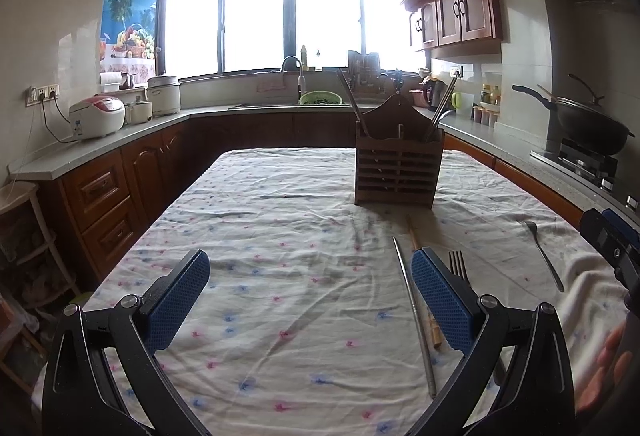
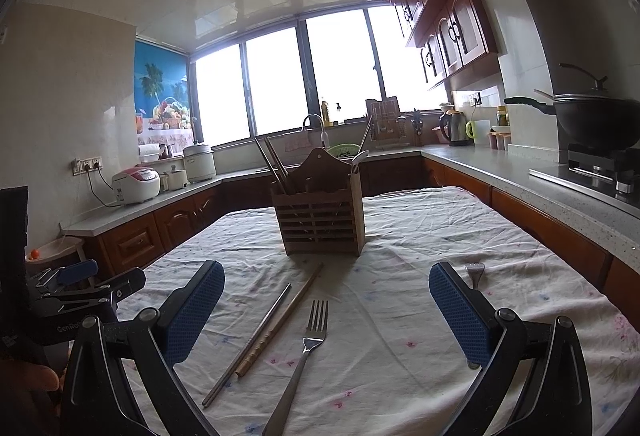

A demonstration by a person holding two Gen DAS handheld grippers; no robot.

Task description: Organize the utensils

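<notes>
A slatted wooden utensil holder (image 1: 398, 164) (image 2: 320, 216) stands upright on the cloth-covered table, with chopsticks and a spoon sticking out of it. In front of it lie a metal chopstick (image 1: 414, 316) (image 2: 252, 340), a wooden chopstick (image 1: 412, 236) (image 2: 280, 320) and a fork (image 1: 458, 266) (image 2: 304, 352). A second fork (image 1: 544, 256) (image 2: 475, 272) lies further right. My left gripper (image 1: 310, 264) is open above the cloth, left of the chopsticks. My right gripper (image 2: 326, 276) is open, with the first fork between its fingers' lines; its right finger hides the second fork's handle.
A white flowered tablecloth (image 1: 280, 204) covers the table. Kitchen counters wrap around it, with a rice cooker (image 1: 98, 116) at the left, a sink (image 1: 296, 76) under the window and a wok (image 2: 596, 120) on the stove at the right. A hand (image 1: 612, 368) shows at the edge.
</notes>
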